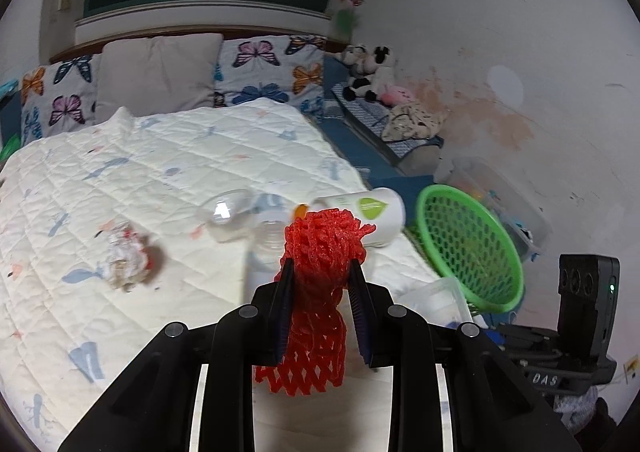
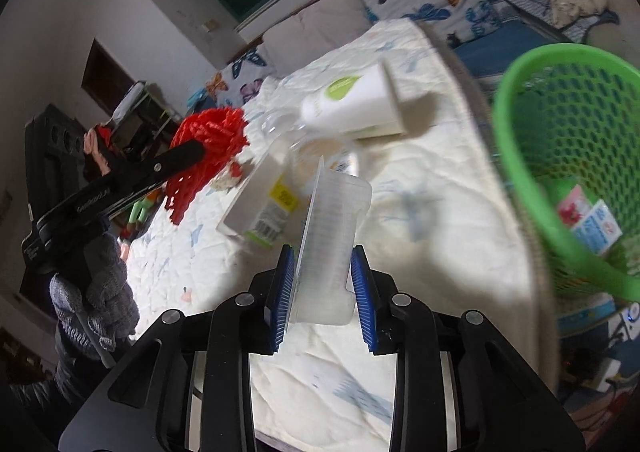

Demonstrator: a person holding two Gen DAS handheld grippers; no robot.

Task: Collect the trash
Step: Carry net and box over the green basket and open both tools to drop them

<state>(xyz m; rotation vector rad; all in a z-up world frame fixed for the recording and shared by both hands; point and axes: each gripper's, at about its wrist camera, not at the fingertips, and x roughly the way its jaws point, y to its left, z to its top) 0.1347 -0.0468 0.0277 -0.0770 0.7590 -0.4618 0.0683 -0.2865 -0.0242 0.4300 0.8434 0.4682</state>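
My left gripper (image 1: 320, 268) is shut on a red foam fruit net (image 1: 324, 240), lifted over the white quilted bed (image 1: 140, 171); the same net (image 2: 208, 139) and gripper (image 2: 188, 155) show at the left of the right wrist view. My right gripper (image 2: 323, 254) is shut on a clear plastic tray (image 2: 332, 219) held on edge. A green mesh basket (image 2: 568, 155) with a few packets inside stands off the bed's right side, also visible as the basket (image 1: 468, 248). On the bed lie a white cup (image 1: 372, 211), a clear plastic bottle (image 1: 264, 240), a clear lid (image 1: 228, 211) and a crumpled paper wad (image 1: 126, 256).
A white carton with a barcode (image 2: 260, 207) lies on the quilt beyond the tray. Butterfly pillows (image 1: 276, 67) and plush toys (image 1: 368, 71) are at the bed's head. A clear storage box (image 1: 500, 195) stands behind the basket. A person's grey knitted sleeve (image 2: 96, 292) holds the left gripper.
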